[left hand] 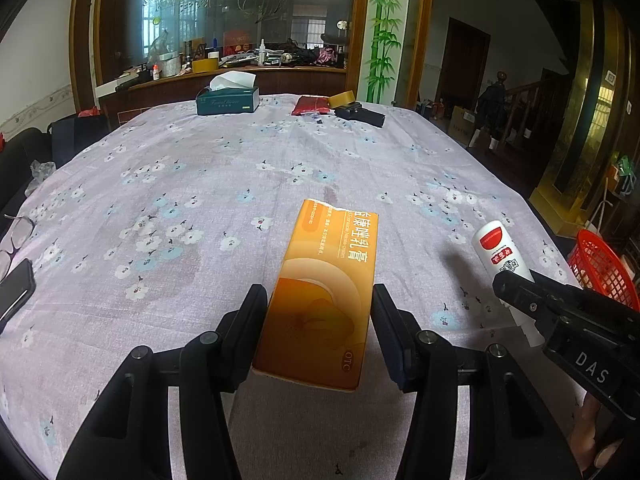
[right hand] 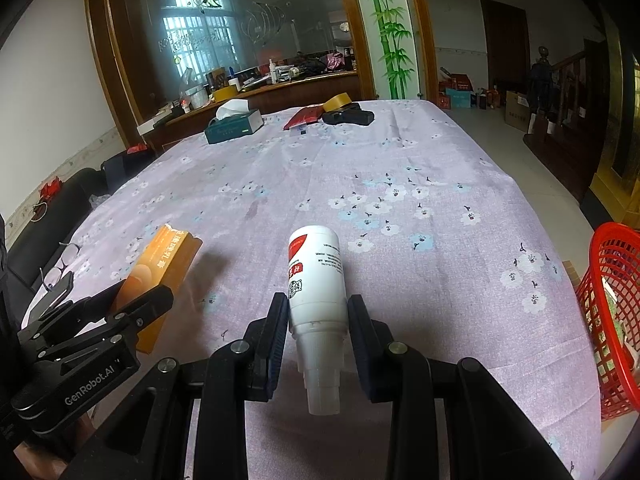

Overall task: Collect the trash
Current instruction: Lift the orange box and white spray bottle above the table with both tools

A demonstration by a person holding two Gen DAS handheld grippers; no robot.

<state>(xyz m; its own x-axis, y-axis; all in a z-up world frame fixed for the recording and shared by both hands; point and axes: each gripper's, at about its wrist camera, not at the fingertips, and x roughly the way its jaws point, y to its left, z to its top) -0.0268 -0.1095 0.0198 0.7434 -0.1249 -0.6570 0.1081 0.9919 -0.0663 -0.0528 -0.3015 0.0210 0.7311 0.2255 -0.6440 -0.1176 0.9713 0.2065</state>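
Note:
My left gripper (left hand: 320, 300) is shut on an orange medicine carton (left hand: 320, 288) and holds it above the flowered tablecloth (left hand: 180, 184). The carton also shows at the left of the right wrist view (right hand: 160, 276), in the left gripper (right hand: 132, 304). My right gripper (right hand: 318, 312) is shut on a white bottle with a red label (right hand: 316, 276), held above the cloth with its cap end toward the camera. The bottle (left hand: 500, 252) and right gripper (left hand: 516, 300) show at the right of the left wrist view.
A red mesh basket (right hand: 612, 312) stands past the table's right edge, also in the left wrist view (left hand: 600, 268). A green tissue box (left hand: 228, 100), red packet (left hand: 310, 105), tape roll (left hand: 342, 98) and black device (left hand: 360, 114) lie at the far end. Glasses (left hand: 16, 232) and phone (left hand: 14, 288) lie left.

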